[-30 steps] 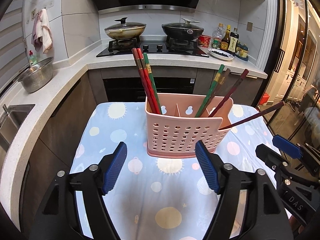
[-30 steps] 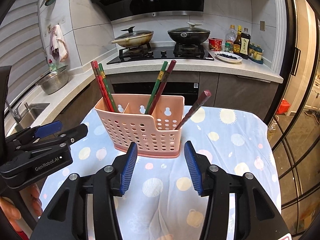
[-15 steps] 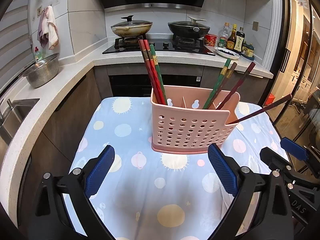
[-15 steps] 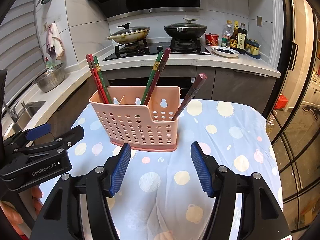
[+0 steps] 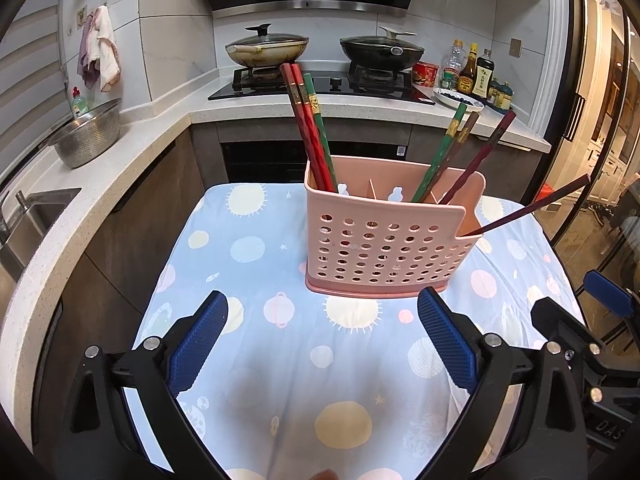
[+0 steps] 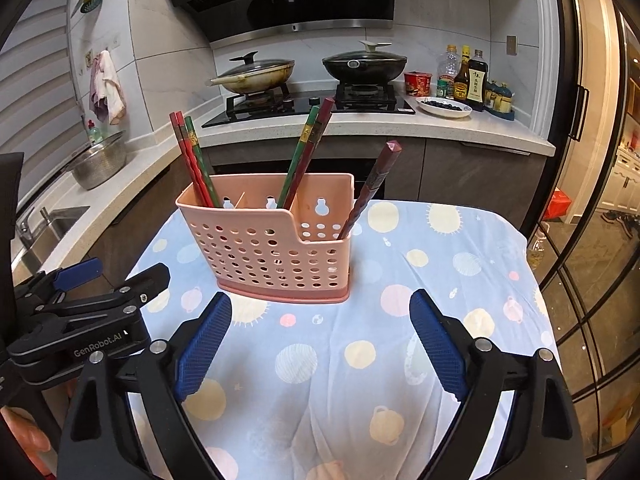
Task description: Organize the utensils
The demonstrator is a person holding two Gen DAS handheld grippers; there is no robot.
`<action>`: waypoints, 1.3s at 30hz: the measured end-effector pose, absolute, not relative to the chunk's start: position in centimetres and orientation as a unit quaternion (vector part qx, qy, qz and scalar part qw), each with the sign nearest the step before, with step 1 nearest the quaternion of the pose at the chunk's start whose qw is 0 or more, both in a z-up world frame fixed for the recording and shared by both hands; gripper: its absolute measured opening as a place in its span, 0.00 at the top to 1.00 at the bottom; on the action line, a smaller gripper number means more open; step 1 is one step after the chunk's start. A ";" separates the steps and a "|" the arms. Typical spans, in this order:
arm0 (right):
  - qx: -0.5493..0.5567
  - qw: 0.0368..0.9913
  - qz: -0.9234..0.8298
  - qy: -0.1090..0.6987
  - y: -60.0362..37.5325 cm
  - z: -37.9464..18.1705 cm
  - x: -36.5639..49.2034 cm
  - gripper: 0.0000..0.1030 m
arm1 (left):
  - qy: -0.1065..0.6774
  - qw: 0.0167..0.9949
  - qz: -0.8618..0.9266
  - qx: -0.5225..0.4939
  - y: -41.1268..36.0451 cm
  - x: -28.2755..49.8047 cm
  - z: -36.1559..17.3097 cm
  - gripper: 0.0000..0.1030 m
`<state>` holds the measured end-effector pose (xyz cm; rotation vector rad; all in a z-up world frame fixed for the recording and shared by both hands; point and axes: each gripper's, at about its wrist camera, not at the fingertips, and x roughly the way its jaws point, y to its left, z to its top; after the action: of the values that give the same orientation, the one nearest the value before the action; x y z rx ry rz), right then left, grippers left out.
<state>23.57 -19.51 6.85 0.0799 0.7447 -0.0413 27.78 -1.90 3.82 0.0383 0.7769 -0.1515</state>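
The bench (image 5: pixel 248 384), draped in a pale blue cloth printed with suns and planets, carries only one thing: a pink perforated plastic utensil caddy (image 5: pixel 384 248) with inner dividers, standing upright near the far middle of the cloth. No loose utensil shows on the cloth in either view, so the sorting looks close to finished.

In the caddy's left compartment stand two red chopsticks and a green one (image 5: pixel 310 128), bunched and leaning left. Toward the right, a green chopstick and two dark maroon ones (image 5: pixel 460 148) lean right. One more dark maroon chopstick (image 5: pixel 532 208) lies low over the cut-down right corner of the front wall, tilted far outward; from the right wrist view it points toward the camera (image 6: pixel 370 192).

The left tool (image 5: pixel 322 344) hovers in front of the caddy, its blue pads spread wide with nothing between them. The right tool (image 6: pixel 320 344) is likewise spread and empty, its jaws having just been opening.

If anything remains, it is probably that low chopstick. To right it well, I would take it near mid-shaft with the right tool, pads square across it, lift only enough to clear the wall, and stand it with the other maroon ones while keeping the light caddy from tipping.
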 end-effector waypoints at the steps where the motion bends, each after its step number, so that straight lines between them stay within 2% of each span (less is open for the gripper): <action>1: 0.039 0.930 -0.020 0.364 -19.6 6.8 23.6 0.13 | 0.378 0.923 -0.072 0.020 -2.0 27.7 3.8 0.10; 2: 0.039 0.930 -0.018 0.365 -19.6 6.7 23.5 0.06 | 0.377 0.923 -0.072 0.021 -2.0 27.7 3.8 0.10; 13: 0.022 0.929 -0.037 0.367 -19.5 6.0 22.6 0.06 | 0.369 0.927 -0.065 0.029 -2.8 26.4 3.2 0.07; 39: 0.030 0.923 -0.037 0.381 -19.3 5.1 22.1 0.06 | 0.378 0.925 -0.042 0.013 -1.9 25.4 2.4 0.07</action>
<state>22.12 -19.25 5.14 0.0608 0.7822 -0.0767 25.43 -1.90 2.42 0.0259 0.7761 -0.0867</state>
